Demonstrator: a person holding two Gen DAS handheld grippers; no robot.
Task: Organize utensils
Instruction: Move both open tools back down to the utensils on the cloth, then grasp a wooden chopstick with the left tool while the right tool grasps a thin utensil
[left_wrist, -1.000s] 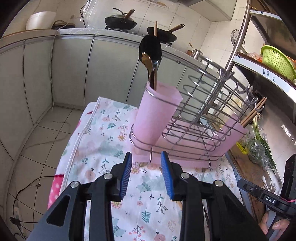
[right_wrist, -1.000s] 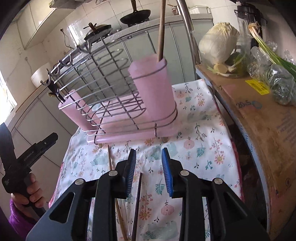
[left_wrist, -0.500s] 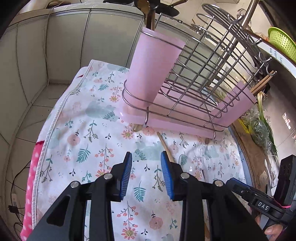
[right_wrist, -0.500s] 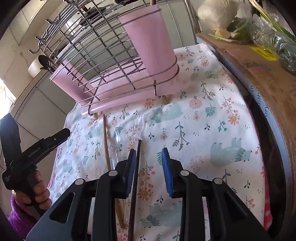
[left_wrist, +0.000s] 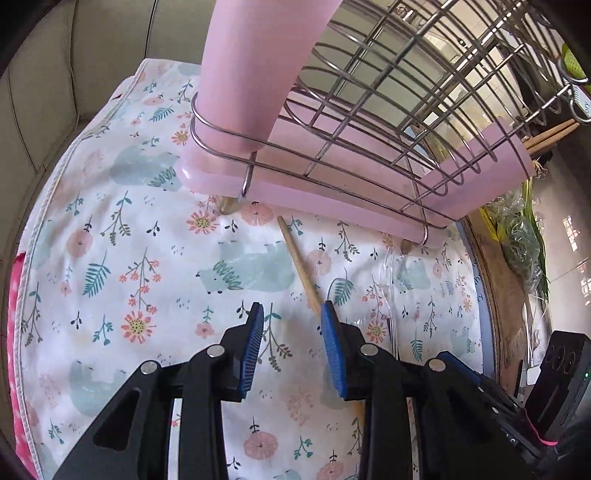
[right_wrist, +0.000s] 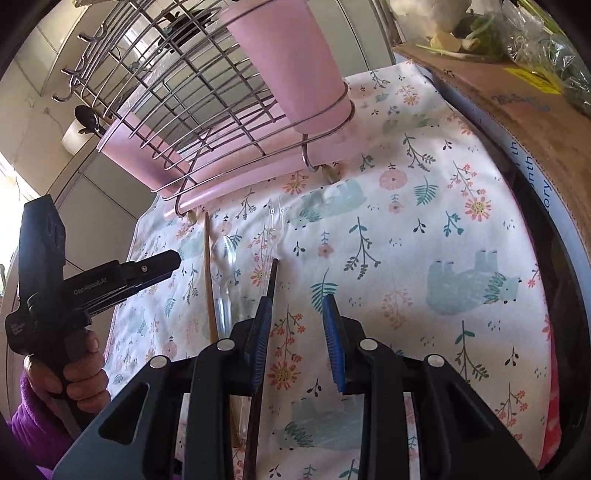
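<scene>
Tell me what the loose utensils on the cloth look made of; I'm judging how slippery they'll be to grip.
Light chopstick: probably wood or bamboo, matte tan, faint grain. Dark chopstick: blackish and smooth, perhaps lacquered wood or plastic; unclear. Clear spoon and clear fork: likely transparent plastic, glossy, the floral cloth showing through.

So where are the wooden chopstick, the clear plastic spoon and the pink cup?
Wooden chopstick (left_wrist: 298, 264), left wrist view, middle of its shaft on the cloth.
Clear spoon (right_wrist: 226, 248), right wrist view, on its bowl.
Pink cup (right_wrist: 291, 70), right wrist view, on its side wall.
</scene>
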